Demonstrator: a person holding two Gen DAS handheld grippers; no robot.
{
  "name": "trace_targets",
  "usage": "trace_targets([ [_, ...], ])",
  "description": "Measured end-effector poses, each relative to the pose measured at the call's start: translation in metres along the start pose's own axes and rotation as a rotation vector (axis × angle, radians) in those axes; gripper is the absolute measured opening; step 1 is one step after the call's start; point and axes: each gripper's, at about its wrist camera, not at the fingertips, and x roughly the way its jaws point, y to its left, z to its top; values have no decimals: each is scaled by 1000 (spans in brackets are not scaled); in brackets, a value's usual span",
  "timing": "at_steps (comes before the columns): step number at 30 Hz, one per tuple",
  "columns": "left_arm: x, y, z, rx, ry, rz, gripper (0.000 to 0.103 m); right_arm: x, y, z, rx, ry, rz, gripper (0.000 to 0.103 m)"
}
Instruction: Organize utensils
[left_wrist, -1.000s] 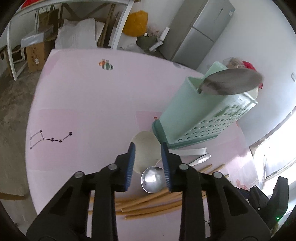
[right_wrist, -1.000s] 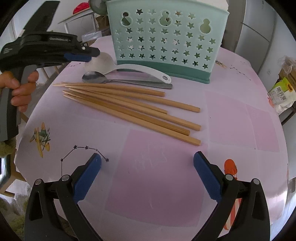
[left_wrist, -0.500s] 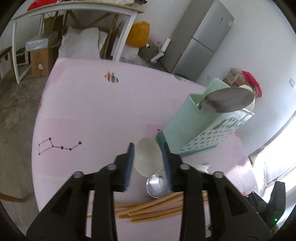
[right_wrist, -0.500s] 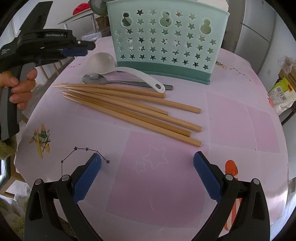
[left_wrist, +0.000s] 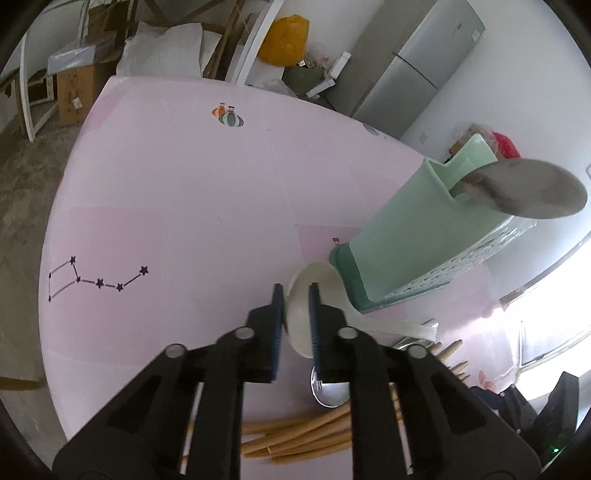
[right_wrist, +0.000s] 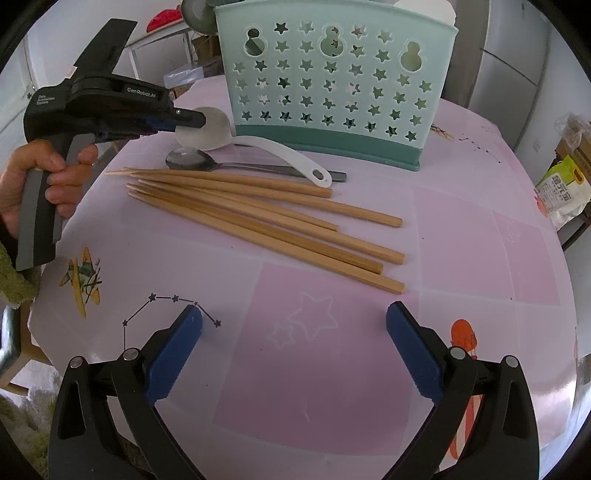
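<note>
My left gripper (left_wrist: 295, 295) is shut on the bowl rim of the white plastic spoon (left_wrist: 321, 275), which is tipped up on edge beside the green utensil caddy (left_wrist: 413, 243). In the right wrist view a hand holds this gripper (right_wrist: 199, 118) on the white spoon (right_wrist: 258, 142), whose handle still rests on the table. A metal spoon (right_wrist: 192, 159) and several wooden chopsticks (right_wrist: 266, 221) lie in front of the caddy (right_wrist: 332, 92). A large metal spoon (left_wrist: 528, 192) stands in the caddy. My right gripper (right_wrist: 294, 325) hangs open over bare cloth, holding nothing.
The round table wears a pink cloth (left_wrist: 177, 177) with printed stars and planes. A grey fridge (left_wrist: 417, 66), boxes and a yellow bag (left_wrist: 284, 35) stand beyond the far edge. A snack bag (right_wrist: 561, 188) sits off the table's right side.
My left gripper moved forward and down over the white spoon's bowl and shut on its rim, tipping the bowl up. The right gripper stayed still.
</note>
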Motion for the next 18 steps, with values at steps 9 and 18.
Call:
trace_targets([
  [9, -30, -2, -9, -74, -87, -76, 2, 1, -3, -1, 1, -10, 7, 96],
  [18, -87, 7, -33, -147, -210, -66, 2, -41, 26, 9, -125, -182, 54, 82],
])
